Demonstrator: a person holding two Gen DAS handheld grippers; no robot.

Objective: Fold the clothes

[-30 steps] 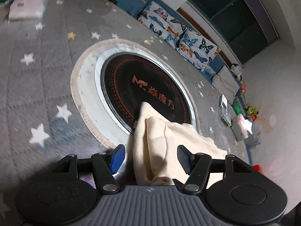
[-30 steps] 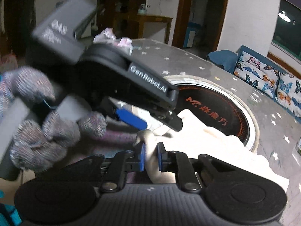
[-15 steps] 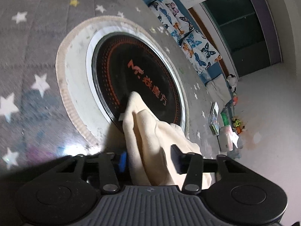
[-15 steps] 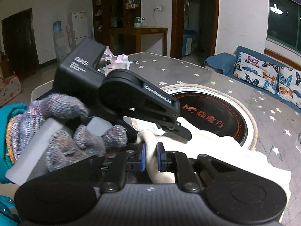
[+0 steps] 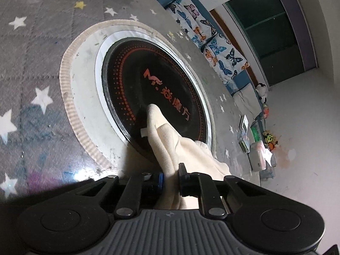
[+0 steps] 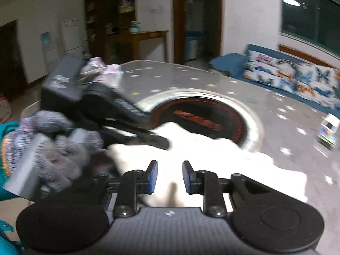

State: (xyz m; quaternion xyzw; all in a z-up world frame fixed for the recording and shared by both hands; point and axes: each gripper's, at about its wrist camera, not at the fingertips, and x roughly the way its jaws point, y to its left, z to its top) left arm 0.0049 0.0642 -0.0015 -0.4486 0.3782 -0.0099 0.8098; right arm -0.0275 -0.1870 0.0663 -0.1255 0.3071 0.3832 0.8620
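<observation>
Between the left claw's (image 5: 171, 177) closed fingers sits a bunched cream cloth (image 5: 170, 140); the right claw (image 6: 169, 176) hangs open above it, bench (image 5: 38, 68) ahead.

Soft fleecy cream garment (image 5: 170, 142), glossy cooktop (image 5: 153, 89)

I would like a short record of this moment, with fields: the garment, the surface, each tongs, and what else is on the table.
garment: cream cloth, bunched, one tip lying over the black round plate
surface: grey table with a white star pattern
left tongs: shut on the cream cloth, a fold pinched between the pads
right tongs: open, above the cloth, nothing between the pads; this view is blurred
left hand: in a knitted glove, holding the left tongs
other items: tissue pack near the table edge
</observation>
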